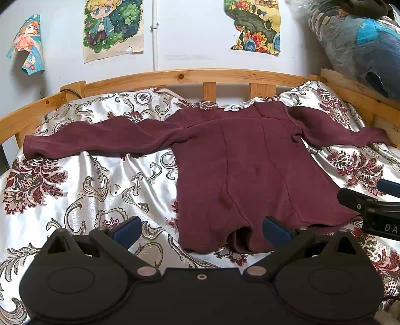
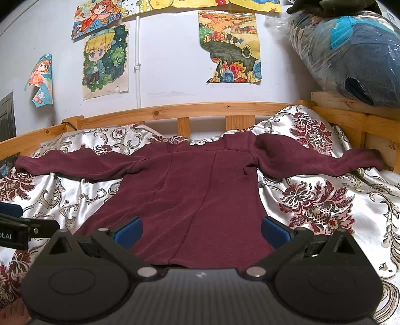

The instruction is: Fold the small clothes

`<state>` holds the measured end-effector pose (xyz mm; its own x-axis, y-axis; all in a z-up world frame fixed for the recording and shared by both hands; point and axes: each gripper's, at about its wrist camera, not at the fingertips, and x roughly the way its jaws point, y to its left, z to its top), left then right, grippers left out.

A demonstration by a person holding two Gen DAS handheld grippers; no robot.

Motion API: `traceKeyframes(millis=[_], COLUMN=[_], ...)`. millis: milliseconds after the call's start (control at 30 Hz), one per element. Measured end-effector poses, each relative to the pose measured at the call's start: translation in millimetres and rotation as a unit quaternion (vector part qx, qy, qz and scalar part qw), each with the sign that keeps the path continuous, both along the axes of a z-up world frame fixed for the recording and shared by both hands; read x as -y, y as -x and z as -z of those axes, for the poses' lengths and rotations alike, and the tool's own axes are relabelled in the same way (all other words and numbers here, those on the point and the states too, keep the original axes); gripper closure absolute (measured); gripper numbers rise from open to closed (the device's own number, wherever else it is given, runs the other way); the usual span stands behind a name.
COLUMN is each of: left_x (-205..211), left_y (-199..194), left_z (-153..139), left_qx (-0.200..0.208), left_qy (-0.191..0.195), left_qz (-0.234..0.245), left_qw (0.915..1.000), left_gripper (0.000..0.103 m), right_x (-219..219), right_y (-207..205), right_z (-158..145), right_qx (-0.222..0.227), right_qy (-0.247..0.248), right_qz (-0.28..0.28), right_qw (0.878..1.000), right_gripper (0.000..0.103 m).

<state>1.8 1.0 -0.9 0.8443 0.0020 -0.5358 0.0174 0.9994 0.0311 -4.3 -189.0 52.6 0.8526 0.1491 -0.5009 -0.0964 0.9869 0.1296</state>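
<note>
dark red top (image 1: 240, 162) spread flat on the flowery bed cover (image 1: 100, 185), sleeves out. left tool (image 1: 200, 228) wide, over the bottom left corner. right tool (image 2: 202, 230) wide, over the bottom edge, holding nothing.

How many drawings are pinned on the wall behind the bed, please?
5: girl, blond child, landscape, top-left girl, yellow strip. More may lie beyond frame.

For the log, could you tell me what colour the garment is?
The garment is dark maroon, plain; clearest in the right wrist view.
</note>
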Motion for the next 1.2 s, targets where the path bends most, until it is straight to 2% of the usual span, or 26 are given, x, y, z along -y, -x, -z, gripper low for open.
traceKeyframes(millis=[1000,1200], left_x=[0,-2], left_y=[0,-13], left_z=[0,-2], left_qx=[-0.002,-0.022], left_qy=[-0.002,-0.01], left_qz=[0.0,-0.006], left_qw=[1.0,0.9997], left_gripper=[0.001,0.001], right_x=[0,7], right_y=[0,-6], right_z=[0,-3], right_qx=[-0.001,-0.012], right_qy=[-0.001,-0.016], right_qz=[0.001,0.013], right_qw=[1.0,1.0], right_gripper=[0.0,0.0])
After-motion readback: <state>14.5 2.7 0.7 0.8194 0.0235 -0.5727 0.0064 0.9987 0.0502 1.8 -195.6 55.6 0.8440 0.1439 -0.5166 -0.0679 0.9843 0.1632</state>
